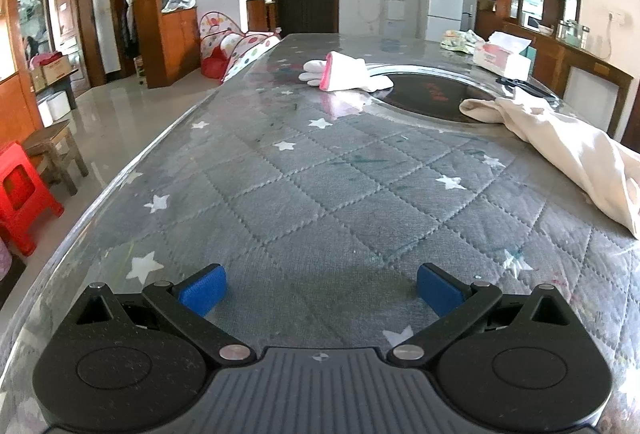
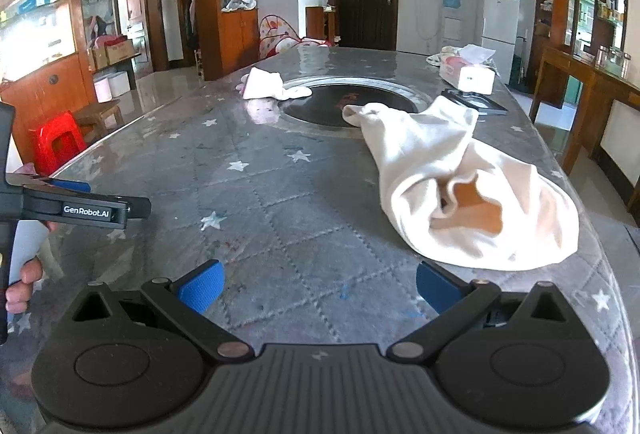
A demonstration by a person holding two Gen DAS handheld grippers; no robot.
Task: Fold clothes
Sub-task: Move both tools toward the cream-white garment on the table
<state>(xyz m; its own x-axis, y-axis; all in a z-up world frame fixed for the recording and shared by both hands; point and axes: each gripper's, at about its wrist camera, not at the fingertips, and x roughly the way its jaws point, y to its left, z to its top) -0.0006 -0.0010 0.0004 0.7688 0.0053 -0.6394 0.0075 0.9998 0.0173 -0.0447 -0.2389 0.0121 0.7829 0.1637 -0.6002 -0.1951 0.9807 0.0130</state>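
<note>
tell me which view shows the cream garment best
The right wrist view: the cream garment lies whole on the table, crumpled, just ahead of the open right gripper. The left wrist view catches only part of it at the right edge, cut off by the frame.

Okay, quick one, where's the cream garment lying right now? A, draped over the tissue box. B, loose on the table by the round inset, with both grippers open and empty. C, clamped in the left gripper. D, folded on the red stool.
B: the cream garment lies crumpled on the table, while the right gripper and left gripper are open, holding nothing.
</note>
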